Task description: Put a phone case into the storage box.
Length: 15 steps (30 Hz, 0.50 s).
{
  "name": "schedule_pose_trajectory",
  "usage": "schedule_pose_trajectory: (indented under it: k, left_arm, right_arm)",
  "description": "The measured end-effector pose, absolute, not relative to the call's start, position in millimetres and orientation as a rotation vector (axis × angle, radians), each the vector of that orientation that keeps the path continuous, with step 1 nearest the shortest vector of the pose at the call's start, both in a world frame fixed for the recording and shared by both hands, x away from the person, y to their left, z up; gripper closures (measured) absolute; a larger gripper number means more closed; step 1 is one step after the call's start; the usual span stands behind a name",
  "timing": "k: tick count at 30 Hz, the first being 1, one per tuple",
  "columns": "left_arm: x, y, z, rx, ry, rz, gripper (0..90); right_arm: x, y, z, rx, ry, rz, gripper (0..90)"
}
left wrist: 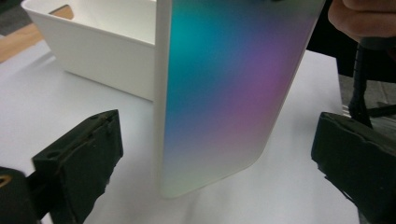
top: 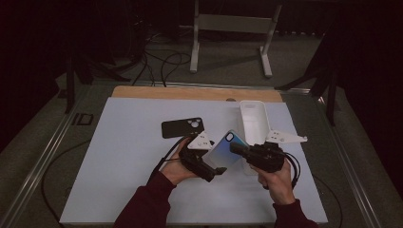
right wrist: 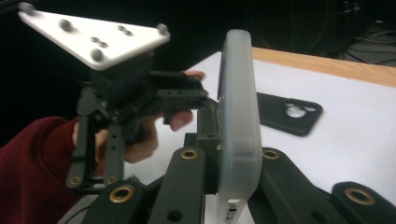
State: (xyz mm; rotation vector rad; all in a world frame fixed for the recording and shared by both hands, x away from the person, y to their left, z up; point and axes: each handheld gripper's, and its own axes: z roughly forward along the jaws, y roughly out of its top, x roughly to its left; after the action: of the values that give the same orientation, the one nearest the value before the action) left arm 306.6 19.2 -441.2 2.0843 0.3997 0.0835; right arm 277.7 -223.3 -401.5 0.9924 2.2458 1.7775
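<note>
Right claw (top: 237,148) clamped on phone (top: 227,148), jaws closed on its edge; phone held off bench, tilted, iridescent back toward left claw. Left claw (top: 216,169) wide open, pads either side of phone's lower end, not touching. Black case (top: 182,127) flat on bench (top: 123,156) at 11 o'clock from claws, apart from them. White bin (top: 253,121) at 1 o'clock, just behind right claw.
</note>
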Motion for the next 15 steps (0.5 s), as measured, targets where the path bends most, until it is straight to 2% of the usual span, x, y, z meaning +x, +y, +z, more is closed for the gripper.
schedule_pose_trajectory:
  k: [4, 6, 11, 15]
  left_arm:
    - [305.3, 17.9, -442.1, 2.095, 0.369, 0.049, 7.9]
    - [303.9, 17.1, -442.6, 2.100, 0.352, 0.049, 13.6]
    - [303.8, 18.8, -443.5, 2.094, 0.351, 0.042, 21.5]
    - [300.7, 19.5, -445.6, 2.106, 0.334, 0.079, 34.7]
  right_arm:
    - [277.3, -220.8, -398.8, 0.959, 2.260, 1.788, 86.7]
    - [277.1, -219.3, -397.3, 0.936, 2.268, 1.800, 86.7]
    - [277.2, -218.3, -396.5, 0.913, 2.275, 1.808, 86.7]
    - [277.9, -220.9, -397.3, 0.909, 2.274, 1.820, 86.5]
